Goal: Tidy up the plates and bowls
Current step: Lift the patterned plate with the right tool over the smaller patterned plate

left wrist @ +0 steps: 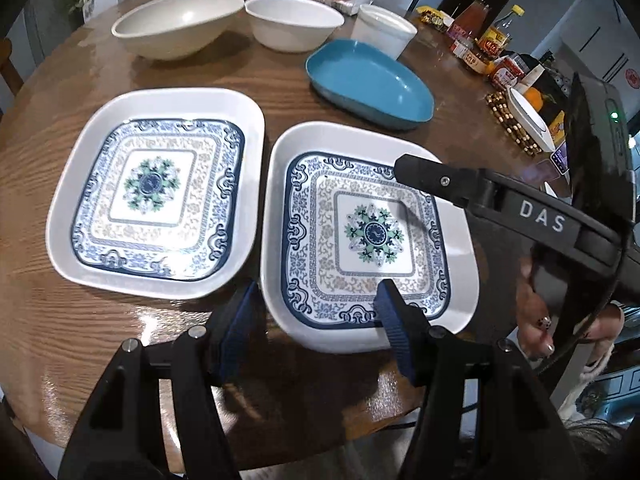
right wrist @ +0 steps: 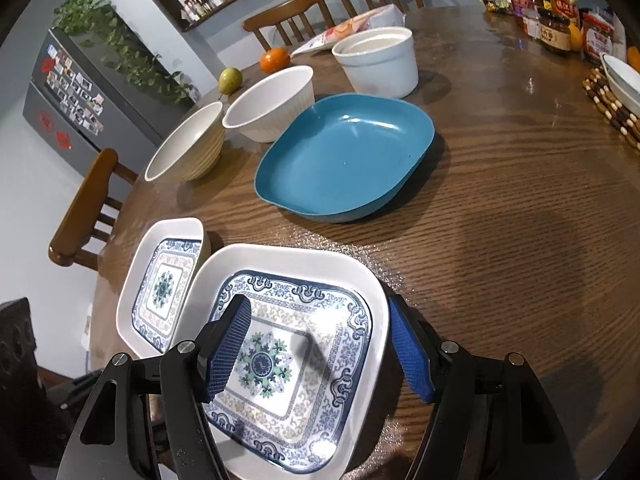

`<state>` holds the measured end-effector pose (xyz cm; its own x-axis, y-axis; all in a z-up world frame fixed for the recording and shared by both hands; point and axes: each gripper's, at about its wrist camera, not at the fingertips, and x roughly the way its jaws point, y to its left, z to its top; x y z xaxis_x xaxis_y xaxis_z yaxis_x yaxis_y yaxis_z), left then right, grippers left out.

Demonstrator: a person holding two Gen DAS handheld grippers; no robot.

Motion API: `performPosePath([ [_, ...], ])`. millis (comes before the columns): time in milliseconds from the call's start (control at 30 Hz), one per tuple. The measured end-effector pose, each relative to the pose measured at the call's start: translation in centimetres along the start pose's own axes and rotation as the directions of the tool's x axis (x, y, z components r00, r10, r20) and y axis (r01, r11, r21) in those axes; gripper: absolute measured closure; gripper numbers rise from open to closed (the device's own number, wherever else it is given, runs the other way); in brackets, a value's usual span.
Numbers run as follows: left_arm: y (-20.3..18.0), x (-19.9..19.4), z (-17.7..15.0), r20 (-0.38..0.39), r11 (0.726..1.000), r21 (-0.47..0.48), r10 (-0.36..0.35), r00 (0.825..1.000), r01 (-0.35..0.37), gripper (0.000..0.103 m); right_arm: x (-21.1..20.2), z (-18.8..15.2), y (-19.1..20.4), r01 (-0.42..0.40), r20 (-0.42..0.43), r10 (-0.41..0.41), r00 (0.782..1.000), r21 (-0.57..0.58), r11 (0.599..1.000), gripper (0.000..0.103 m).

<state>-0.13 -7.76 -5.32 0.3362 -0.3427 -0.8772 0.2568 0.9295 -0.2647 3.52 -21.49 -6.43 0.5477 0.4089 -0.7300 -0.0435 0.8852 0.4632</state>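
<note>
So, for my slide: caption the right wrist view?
Open right gripper straddling a patterned plate's edge, blue dish beyond.

Dim indoor light, fisheye-warped edges

Two white rectangular plates with blue patterned centres, left plate (left wrist: 156, 196) and right plate (left wrist: 366, 236), flat, side by side, near worktop edge. Teal dish (left wrist: 370, 82) behind. Beyond: cream bowl (left wrist: 178, 24), white bowl (left wrist: 294, 22), white ramekin (left wrist: 384, 30), all upright, empty.

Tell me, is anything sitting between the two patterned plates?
Nothing: only a thin strip of bare wooden table separates the left patterned plate from the right patterned plate. The left wrist view shows it best.
</note>
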Motion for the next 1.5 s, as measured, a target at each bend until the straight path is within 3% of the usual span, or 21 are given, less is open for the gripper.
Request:
performPosePath([
  [300,-1.3,0.5,0.6,0.003,0.999,0.026,0.028,1.000,-0.028,0.040,0.1,-0.2,-0.1,0.024,-0.008,-0.024,1.000,0.007,1.000,0.032],
  [533,-2.1,-0.9,1.2,0.063,0.997,0.059,0.040,0.997,-0.044,0.039,-0.9,0.1,0.5,0.067,0.025,-0.067,0.997,-0.007,0.998,0.030],
  [967,-0.8,-3.5,2.4,0.166,0.998,0.023,0.046,0.985,-0.050,0.037,-2.5,1.3,3.3,0.072,0.088,-0.067,0.994,-0.054,0.996,0.030],
  [1500,2.6,-5.5,2.9,0.228,0.998,-0.052,0.052,0.972,-0.042,0.037,-2.4,2.6,8.3,0.080,0.138,-0.059,0.989,-0.151,0.985,0.030],
])
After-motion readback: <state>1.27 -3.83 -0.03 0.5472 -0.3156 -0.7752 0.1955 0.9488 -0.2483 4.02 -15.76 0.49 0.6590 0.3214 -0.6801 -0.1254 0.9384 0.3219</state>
